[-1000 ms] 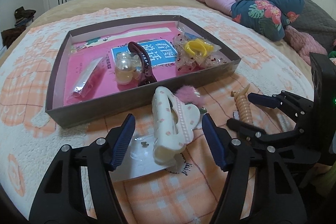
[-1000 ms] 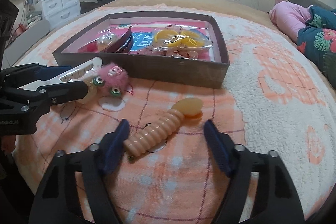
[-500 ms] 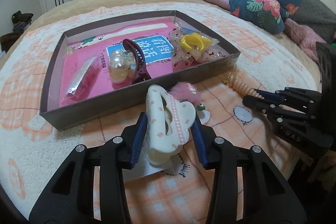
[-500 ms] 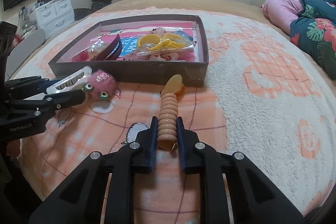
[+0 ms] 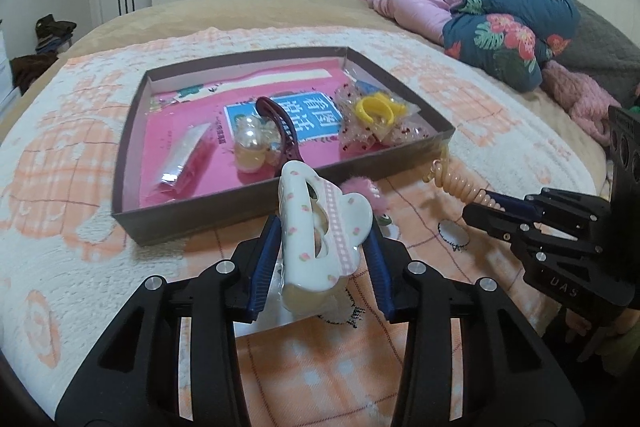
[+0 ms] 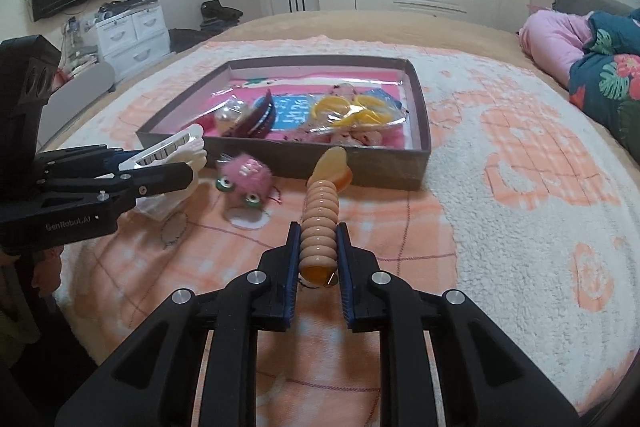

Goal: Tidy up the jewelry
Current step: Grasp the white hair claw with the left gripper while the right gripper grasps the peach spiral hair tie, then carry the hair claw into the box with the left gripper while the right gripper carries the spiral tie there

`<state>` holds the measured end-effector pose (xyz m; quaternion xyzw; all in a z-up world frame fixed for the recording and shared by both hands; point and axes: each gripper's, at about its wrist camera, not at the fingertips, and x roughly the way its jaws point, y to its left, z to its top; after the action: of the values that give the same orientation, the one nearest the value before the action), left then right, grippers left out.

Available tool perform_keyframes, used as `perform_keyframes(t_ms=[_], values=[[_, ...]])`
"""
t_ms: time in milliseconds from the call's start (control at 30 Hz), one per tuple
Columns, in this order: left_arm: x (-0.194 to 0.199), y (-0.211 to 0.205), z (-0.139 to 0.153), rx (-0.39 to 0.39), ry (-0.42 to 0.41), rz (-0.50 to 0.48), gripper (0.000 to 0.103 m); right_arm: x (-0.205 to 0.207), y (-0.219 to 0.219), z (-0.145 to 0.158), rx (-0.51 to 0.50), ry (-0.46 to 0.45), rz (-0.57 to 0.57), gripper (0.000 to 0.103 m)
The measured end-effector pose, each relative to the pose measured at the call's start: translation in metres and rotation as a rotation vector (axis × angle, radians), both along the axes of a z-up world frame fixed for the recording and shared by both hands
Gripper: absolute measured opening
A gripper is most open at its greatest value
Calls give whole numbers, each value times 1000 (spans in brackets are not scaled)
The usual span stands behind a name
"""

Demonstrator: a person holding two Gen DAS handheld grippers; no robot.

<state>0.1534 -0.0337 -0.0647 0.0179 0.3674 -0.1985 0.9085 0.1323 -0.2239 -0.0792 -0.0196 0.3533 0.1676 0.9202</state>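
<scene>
Several pieces already lay in the box (image 5: 280,211), while the left tongs (image 5: 320,251) clenched a white claw clip (image 5: 316,227) and the right tongs (image 6: 318,255) a peach ribbed clip (image 6: 320,215), both just short of it, a pink fuzzy clip (image 6: 246,173) left on the bed.

The bed (image 6: 520,155) is spread with a fleecy white-and-peach blanket (image 5: 72,163). A shallow box (image 5: 240,203) rests on it straight ahead of both hand-held grippers. A pink fuzzy clip (image 6: 246,175) lies on the blanket against the box's near wall, between the two hand-held grippers. A clear packet (image 5: 276,311) lies flat beneath the left hand-held gripper (image 5: 320,259). Bundled clothes (image 5: 500,23) sit far right of it.
</scene>
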Motion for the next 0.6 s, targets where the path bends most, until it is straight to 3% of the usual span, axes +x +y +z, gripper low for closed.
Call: perform_keyframes(t_ms=[600], values=[[-2,36,24,-57,-54,97,33,-11,31,29,7,-75,93,17]])
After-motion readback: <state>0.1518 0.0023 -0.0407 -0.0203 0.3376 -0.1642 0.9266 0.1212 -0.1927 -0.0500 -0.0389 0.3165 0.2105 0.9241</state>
